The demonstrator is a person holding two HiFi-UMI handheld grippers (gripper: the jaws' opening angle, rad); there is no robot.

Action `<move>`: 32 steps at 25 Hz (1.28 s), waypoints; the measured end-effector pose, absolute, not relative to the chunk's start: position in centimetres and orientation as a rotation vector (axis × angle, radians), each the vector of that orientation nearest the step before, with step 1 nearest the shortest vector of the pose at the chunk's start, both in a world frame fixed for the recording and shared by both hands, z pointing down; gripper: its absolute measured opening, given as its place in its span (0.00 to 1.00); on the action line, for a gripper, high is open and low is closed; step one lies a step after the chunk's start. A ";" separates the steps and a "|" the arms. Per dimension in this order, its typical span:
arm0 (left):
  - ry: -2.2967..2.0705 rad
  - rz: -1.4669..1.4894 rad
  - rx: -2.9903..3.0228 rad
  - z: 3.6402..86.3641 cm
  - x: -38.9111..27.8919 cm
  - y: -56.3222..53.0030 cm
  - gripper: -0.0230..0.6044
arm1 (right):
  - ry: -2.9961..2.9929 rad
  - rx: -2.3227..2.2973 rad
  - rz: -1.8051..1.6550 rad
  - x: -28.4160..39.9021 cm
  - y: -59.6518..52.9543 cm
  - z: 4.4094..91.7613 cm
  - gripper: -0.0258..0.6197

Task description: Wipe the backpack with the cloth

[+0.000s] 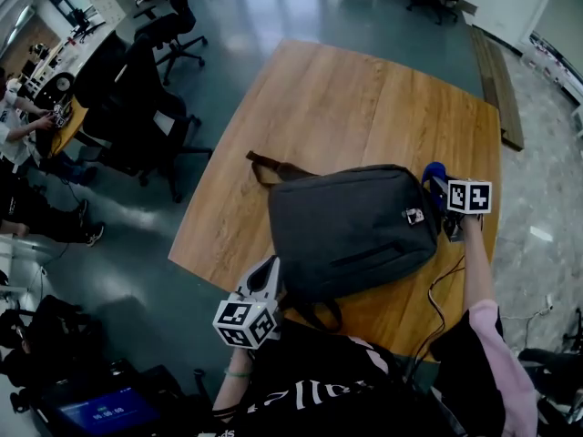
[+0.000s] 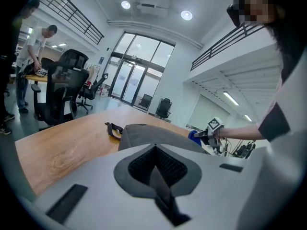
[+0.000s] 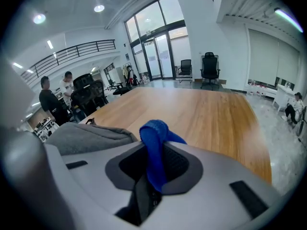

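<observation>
The left gripper (image 2: 155,150) has its jaws pressed together on nothing. Its own body hides most of the grey backpack (image 1: 351,230), which lies on the bench (image 1: 346,98) just ahead of them. The right gripper (image 3: 154,152) pinches the blue cloth (image 3: 153,128), only a folded tip poking out, with the backpack left of its jaws. Office chairs (image 1: 146,107) crowd beyond the bench, past the backpack's brown strap (image 1: 273,167).

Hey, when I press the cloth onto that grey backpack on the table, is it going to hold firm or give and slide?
Probably gives: the backpack lies flat and looks soft-sided, its top rumpled in the right gripper view. It may slide a little, since the wooden table looks smooth. Its loose strap will likely flop about.
</observation>
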State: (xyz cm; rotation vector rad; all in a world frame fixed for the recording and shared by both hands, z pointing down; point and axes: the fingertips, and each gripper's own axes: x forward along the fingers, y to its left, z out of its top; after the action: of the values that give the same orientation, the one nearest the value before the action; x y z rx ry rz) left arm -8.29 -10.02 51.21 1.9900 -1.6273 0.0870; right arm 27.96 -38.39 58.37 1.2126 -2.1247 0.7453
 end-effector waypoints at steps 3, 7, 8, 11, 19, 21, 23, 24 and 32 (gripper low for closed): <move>-1.635 0.077 1.980 51.3 -9.0 -10.3 0.03 | -2.145 1.154 0.721 26.1 -39.0 57.9 0.14; -1.646 0.077 1.966 51.7 -10.2 -10.3 0.03 | -2.118 1.131 0.689 25.5 -40.2 57.9 0.14; -1.651 0.082 1.961 51.9 -10.5 -10.2 0.03 | -2.109 1.120 0.682 25.4 -40.6 57.9 0.14; -1.662 0.086 1.940 52.3 -11.6 -10.0 0.03 | -2.089 1.061 0.659 24.2 -41.5 58.1 0.14; -1.705 0.044 1.889 52.8 -14.2 -9.5 0.03 | -2.087 0.935 0.612 18.5 -43.0 58.6 0.14; -1.714 0.035 1.878 53.0 -14.8 -9.4 0.03 | -2.086 0.885 0.589 16.8 -42.8 58.7 0.14; -1.720 0.028 1.868 53.1 -15.3 -9.3 0.03 | -2.085 0.845 0.566 15.1 -42.7 58.6 0.14; -1.723 0.025 1.864 53.2 -15.6 -9.3 0.03 | -2.085 0.824 0.555 14.2 -42.5 58.6 0.14; -1.741 -0.006 1.847 53.3 -16.7 -8.8 0.03 | -2.107 0.621 0.460 6.5 -40.4 58.3 0.14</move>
State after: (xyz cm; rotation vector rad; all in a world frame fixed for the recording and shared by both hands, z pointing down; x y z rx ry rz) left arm -16.71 -8.83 53.25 1.8469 -1.7413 -0.0059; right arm 6.48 -40.38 58.31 0.6212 -2.1071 0.4604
